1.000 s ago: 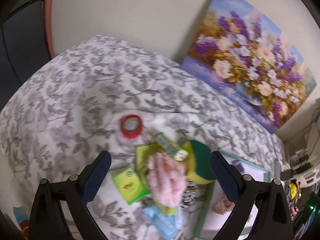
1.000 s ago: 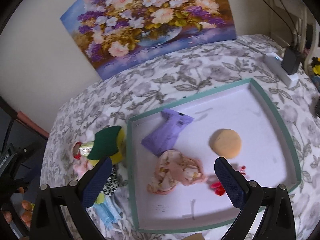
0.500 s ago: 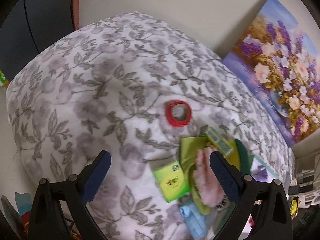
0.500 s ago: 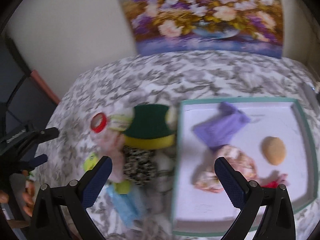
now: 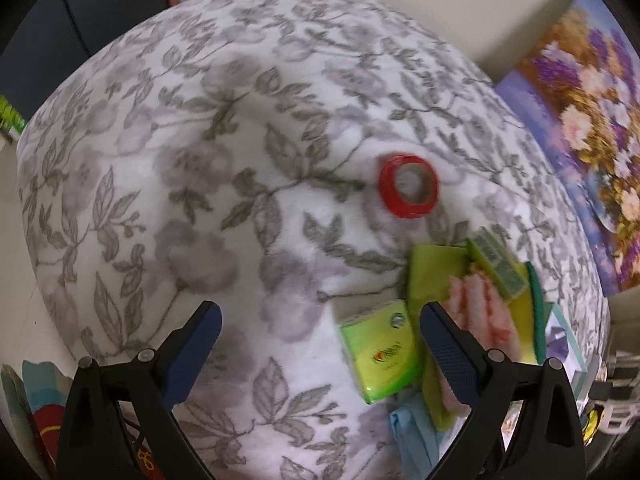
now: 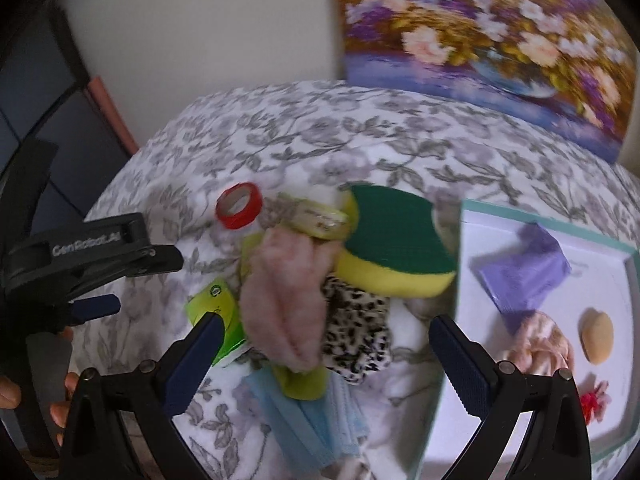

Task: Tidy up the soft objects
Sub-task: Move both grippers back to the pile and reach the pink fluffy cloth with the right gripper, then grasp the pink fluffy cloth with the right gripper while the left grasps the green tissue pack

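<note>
A heap of items lies on the floral cloth: a fluffy pink piece point(image 6: 286, 300), a leopard-print fabric point(image 6: 356, 334), a yellow-green sponge point(image 6: 394, 244), a blue face mask point(image 6: 316, 420) and a lime tissue pack point(image 5: 380, 350). My right gripper point(image 6: 326, 354) hovers open over the pink piece and the leopard fabric, holding nothing. My left gripper point(image 5: 320, 334) is open above bare cloth left of the heap; its body point(image 6: 88, 256) shows in the right wrist view. The teal-rimmed tray point(image 6: 460, 280) holds a purple cloth point(image 6: 524, 272), a beige round pad point(image 6: 596, 336) and a peach fabric point(image 6: 540, 340).
A red tape roll point(image 5: 408, 192) lies on the cloth beyond the heap, with a small green box point(image 5: 498, 268) beside the sponge. A flower painting point(image 6: 480, 40) leans on the wall behind. A hand point(image 6: 60, 400) holds the left gripper at the table's left edge.
My right gripper swung left from over the tray to over the heap. My left gripper drew back and left, so the heap slid to its right side.
</note>
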